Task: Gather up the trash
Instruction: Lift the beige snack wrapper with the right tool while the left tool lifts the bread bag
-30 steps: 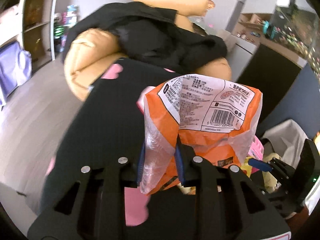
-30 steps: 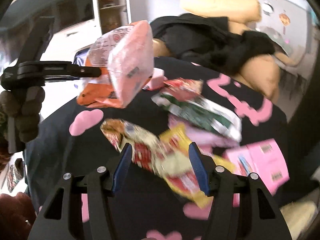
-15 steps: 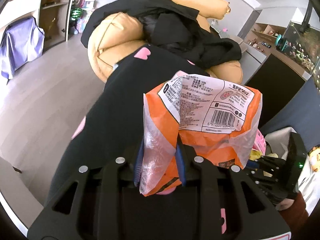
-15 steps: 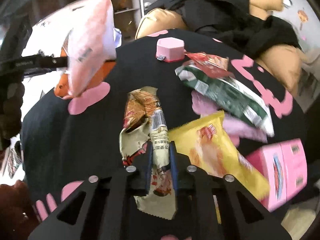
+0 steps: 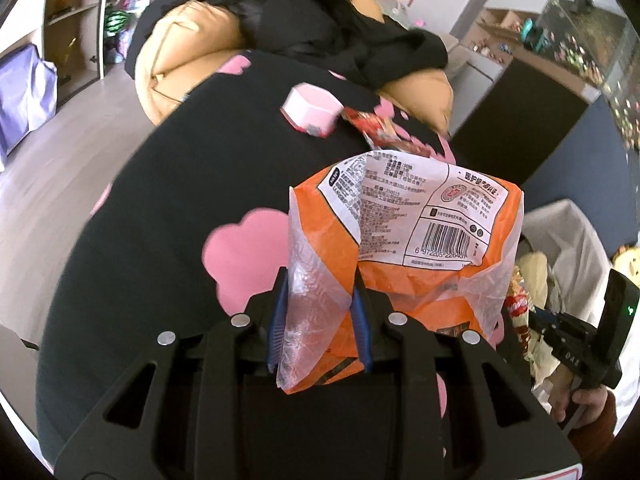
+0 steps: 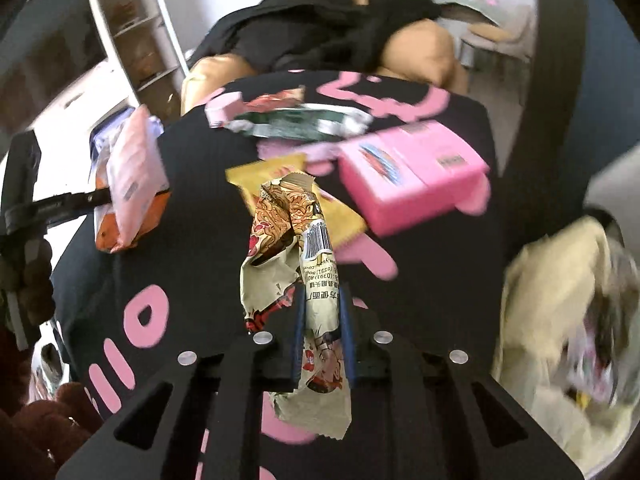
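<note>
Two grips confirmed: right gripper point(image 6: 322, 344) fingers clamped on the crumpled noodle wrapper point(image 6: 294, 248), left gripper point(image 5: 320, 320) fingers clamped on the orange packet point(image 5: 404, 240) — both clear of the surface point(image 5: 168, 208). Advise carrying each level to the lined bin point(image 6: 560, 320), right of the fingers — release only over its mouth.

1. Pale wood-look floor point(image 5: 44, 168) runs off to nine o'clock.
2. A tan cushioned sofa point(image 5: 188, 36) sits at twelve o'clock, with black clothing point(image 5: 320, 12) heaped over it.
3. White open shelving point(image 5: 76, 20) stands at ten o'clock, a purple bag point(image 5: 20, 96) beside it.
4. A dark blue wall point(image 5: 580, 176) is at three o'clock, under a cluttered counter point(image 5: 532, 52).
5. Bright, even daylight fills the room.
</note>
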`<move>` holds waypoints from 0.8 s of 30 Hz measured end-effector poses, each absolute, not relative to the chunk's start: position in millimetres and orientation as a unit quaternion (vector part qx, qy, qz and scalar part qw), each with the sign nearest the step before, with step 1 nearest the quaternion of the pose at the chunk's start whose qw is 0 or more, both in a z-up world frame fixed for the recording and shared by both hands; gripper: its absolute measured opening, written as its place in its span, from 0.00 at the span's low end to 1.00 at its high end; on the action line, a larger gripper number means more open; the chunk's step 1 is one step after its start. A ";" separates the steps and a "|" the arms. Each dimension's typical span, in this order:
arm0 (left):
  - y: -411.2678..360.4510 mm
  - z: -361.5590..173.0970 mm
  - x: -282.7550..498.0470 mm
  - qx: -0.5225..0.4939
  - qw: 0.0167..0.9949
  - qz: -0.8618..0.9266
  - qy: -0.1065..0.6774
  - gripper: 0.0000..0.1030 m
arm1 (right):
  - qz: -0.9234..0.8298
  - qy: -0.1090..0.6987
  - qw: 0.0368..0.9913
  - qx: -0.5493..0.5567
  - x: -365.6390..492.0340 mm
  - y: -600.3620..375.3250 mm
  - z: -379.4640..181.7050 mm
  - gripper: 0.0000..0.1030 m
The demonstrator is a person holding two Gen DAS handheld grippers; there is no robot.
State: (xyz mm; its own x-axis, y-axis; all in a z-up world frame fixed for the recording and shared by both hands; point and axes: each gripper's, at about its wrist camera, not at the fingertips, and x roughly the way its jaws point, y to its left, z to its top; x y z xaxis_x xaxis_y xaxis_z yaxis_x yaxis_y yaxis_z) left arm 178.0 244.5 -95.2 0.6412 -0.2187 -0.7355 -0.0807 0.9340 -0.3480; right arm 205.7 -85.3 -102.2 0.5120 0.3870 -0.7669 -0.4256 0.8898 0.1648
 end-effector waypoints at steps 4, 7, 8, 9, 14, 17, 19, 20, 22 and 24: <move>227.8 -91.8 174.4 -0.160 0.890 -0.052 0.425 0.26 | 0.227 0.427 0.875 -0.006 198.0 -102.3 -99.7 0.16; 219.1 -86.2 173.9 -0.150 0.894 -0.057 0.419 0.26 | 0.225 0.414 0.882 0.000 193.9 -107.4 -92.9 0.16; 217.0 -84.4 174.1 -0.148 0.895 -0.057 0.417 0.26 | 0.225 0.410 0.884 0.000 191.9 -108.7 -90.5 0.16; 214.7 -82.5 174.2 -0.145 0.896 -0.058 0.416 0.26 | 0.224 0.406 0.886 -0.001 190.1 -109.7 -88.6 0.16; 198.7 -68.5 173.7 -0.126 0.905 -0.063 0.402 0.26 | 0.223 0.388 0.894 -0.003 183.1 -116.7 -77.7 0.16; 187.9 -58.9 173.6 -0.117 0.909 -0.069 0.395 0.26 | 0.220 0.374 0.901 0.004 176.7 -128.2 -69.0 0.16; 177.2 -50.2 174.1 -0.107 0.912 -0.076 0.388 0.26 | 0.216 0.364 0.906 0.007 173.2 -135.6 -63.5 0.16; 171.7 -46.2 174.4 -0.103 0.914 -0.079 0.385 0.26 | 0.214 0.359 0.908 0.008 171.6 -140.0 -60.6 0.16; 158.4 -36.4 175.2 -0.093 0.917 -0.088 0.377 0.26 | 0.209 0.349 0.914 0.009 167.0 -147.7 -55.5 0.16; 146.2 -29.0 175.9 -0.085 0.919 -0.096 0.372 0.26 | 0.203 0.338 0.919 0.012 161.8 -158.5 -50.3 0.16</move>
State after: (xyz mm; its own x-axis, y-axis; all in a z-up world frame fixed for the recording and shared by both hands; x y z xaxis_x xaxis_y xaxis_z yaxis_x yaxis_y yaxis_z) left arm 175.9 146.2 -29.0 0.7049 -0.2392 -0.6678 0.1132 0.9673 -0.2271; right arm 161.8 -158.5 -50.3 0.6891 0.3817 -0.6160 -0.3659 0.9170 0.1589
